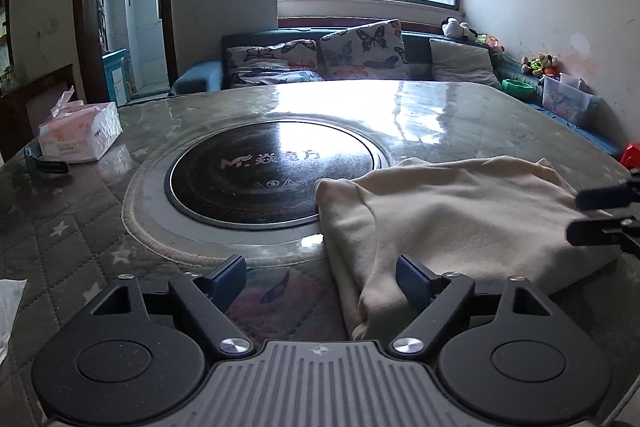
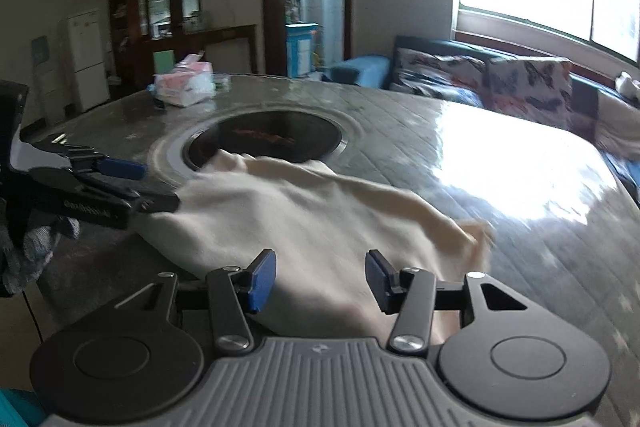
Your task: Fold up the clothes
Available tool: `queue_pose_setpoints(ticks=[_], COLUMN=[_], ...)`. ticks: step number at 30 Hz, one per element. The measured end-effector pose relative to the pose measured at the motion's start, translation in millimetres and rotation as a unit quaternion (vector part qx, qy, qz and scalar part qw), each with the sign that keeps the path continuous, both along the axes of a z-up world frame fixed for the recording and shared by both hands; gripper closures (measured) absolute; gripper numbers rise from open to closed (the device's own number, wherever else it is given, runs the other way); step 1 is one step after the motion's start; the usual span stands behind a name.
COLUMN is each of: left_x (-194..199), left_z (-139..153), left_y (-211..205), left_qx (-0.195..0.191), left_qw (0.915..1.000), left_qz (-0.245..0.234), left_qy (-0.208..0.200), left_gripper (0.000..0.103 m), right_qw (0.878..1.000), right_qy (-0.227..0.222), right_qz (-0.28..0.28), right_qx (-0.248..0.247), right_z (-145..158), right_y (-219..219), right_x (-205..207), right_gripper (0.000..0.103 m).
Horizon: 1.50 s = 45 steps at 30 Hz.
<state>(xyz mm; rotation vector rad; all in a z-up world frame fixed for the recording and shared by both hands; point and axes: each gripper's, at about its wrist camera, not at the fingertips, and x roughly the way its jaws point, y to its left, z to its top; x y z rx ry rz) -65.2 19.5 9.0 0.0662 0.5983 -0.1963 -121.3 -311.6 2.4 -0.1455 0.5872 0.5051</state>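
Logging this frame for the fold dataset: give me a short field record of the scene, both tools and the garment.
garment: cream garment, bunched, lying on the table, one edge over the black round plate
left tool: left tool open, holding nothing, at the garment's near-left edge
right tool: right tool open, holding nothing, garment fabric below and ahead of it
surface: quilted table cover under a glossy clear sheet
other items: tissue box at the far-left corner
image quality: right wrist view blurred
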Motion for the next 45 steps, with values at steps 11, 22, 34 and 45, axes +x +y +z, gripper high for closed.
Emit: queue_pose_setpoints(ticks=[11, 22, 34, 45], left_x=[-1.8, 24.5, 78.4, 105.1], left_z=[9.6, 9.3, 10.5, 5.8], left_y=[-5.2, -26.0, -33.5, -47.4], left_qx=[-0.003, 0.009, 0.017, 0.028], left_qw=[0.9999, 0.9996, 0.9995, 0.9991], left_qz=[-0.010, -0.025, 0.024, 0.022], left_qy=[-0.013, -0.004, 0.015, 0.024], left_gripper=[0.016, 0.014, 0.018, 0.018], right_qw=[0.999, 0.998, 0.999, 0.998], right_qy=[0.015, 0.019, 0.041, 0.060], right_qz=[0.041, 0.048, -0.007, -0.024], right_qx=[-0.024, -0.021, -0.004, 0.003], right_z=[-13.7, -7.3, -2.5, -9.6], right_y=[26.4, 17.2, -18.1, -27.8], right_x=[4.4, 10.2, 67.8, 94.8], right_gripper=[0.049, 0.048, 0.049, 0.050])
